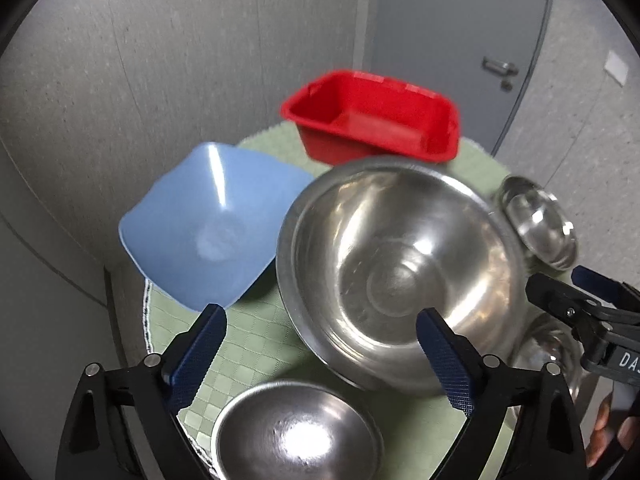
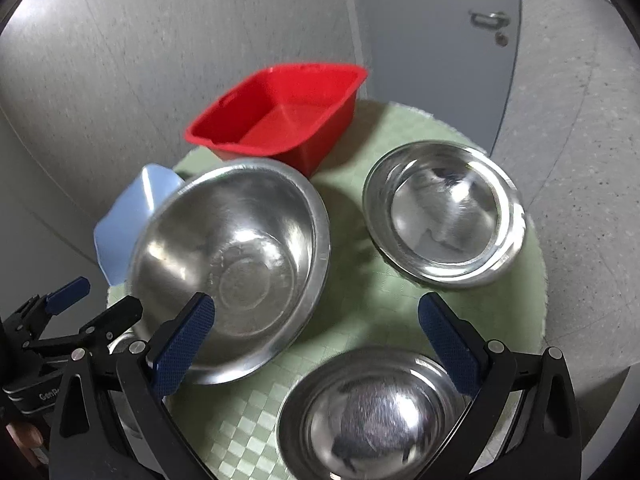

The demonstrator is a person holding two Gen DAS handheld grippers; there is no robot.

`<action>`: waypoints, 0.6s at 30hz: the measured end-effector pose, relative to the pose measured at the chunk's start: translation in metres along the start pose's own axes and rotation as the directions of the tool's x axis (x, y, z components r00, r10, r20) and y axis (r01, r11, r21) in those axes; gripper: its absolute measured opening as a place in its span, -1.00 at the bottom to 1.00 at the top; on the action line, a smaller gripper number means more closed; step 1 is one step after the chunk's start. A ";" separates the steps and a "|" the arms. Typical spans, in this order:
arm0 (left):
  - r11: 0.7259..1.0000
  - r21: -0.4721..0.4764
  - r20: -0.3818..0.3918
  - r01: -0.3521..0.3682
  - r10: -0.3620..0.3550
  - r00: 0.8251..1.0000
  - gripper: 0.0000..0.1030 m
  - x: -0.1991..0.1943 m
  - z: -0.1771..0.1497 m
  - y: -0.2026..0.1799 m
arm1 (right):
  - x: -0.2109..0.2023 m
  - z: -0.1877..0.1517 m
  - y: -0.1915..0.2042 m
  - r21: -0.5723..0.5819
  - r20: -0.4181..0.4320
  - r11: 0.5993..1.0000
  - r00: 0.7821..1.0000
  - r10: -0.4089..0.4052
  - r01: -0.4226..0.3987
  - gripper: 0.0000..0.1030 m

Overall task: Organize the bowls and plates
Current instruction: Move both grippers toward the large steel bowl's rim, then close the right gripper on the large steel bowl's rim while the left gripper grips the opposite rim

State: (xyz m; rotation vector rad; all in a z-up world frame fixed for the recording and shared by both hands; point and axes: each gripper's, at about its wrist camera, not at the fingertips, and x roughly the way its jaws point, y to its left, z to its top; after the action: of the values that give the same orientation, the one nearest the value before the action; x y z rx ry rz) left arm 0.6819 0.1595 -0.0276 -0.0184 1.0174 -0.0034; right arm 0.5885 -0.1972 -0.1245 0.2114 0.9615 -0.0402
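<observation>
A large steel bowl sits mid-table on a green checked mat. A light blue square bowl lies at its left, a red plastic tub behind. A steel plate lies at the right. A small steel bowl sits under my left gripper, which is open and empty. Another small steel bowl sits under my right gripper, also open and empty.
The round table stands in a corner of grey speckled walls. A grey door with a handle is behind at the right. The other gripper shows at the right edge of the left wrist view and at the left edge of the right wrist view.
</observation>
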 end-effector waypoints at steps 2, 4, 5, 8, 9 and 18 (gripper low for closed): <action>1.000 0.004 -0.029 0.005 -0.005 1.000 0.61 0.016 0.012 0.001 | 0.011 0.003 -0.002 -0.003 -0.024 1.000 1.000 0.003 -0.003 0.85; 1.000 0.012 -0.054 0.004 -0.004 0.999 0.46 0.028 0.019 0.002 | 0.023 0.003 -0.004 0.001 -0.050 1.000 0.999 0.010 -0.010 0.71; 1.000 0.020 -0.072 0.012 -0.010 0.997 0.34 0.036 0.024 0.002 | 0.026 0.001 -0.004 0.006 -0.062 1.000 0.998 0.013 -0.012 0.60; 0.999 0.043 -0.105 0.029 -0.025 0.994 0.05 0.050 0.026 0.003 | 0.040 0.001 -0.002 0.011 -0.098 1.000 0.995 0.016 -0.016 0.24; 0.998 0.046 -0.124 0.043 -0.037 0.992 -0.05 0.057 0.030 0.003 | 0.043 0.001 -0.001 0.012 -0.107 1.000 0.994 0.019 -0.018 0.15; 0.995 0.065 -0.116 0.079 -0.071 0.991 -0.47 0.068 0.039 0.014 | 0.049 -0.001 0.008 0.019 -0.122 0.999 0.991 0.046 -0.044 -0.46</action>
State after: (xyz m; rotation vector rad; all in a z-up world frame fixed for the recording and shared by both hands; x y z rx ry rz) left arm 0.7503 0.1730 -0.0652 0.0067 1.1292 -0.1094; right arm 0.6172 -0.1857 -0.1642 0.2531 1.0790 0.0064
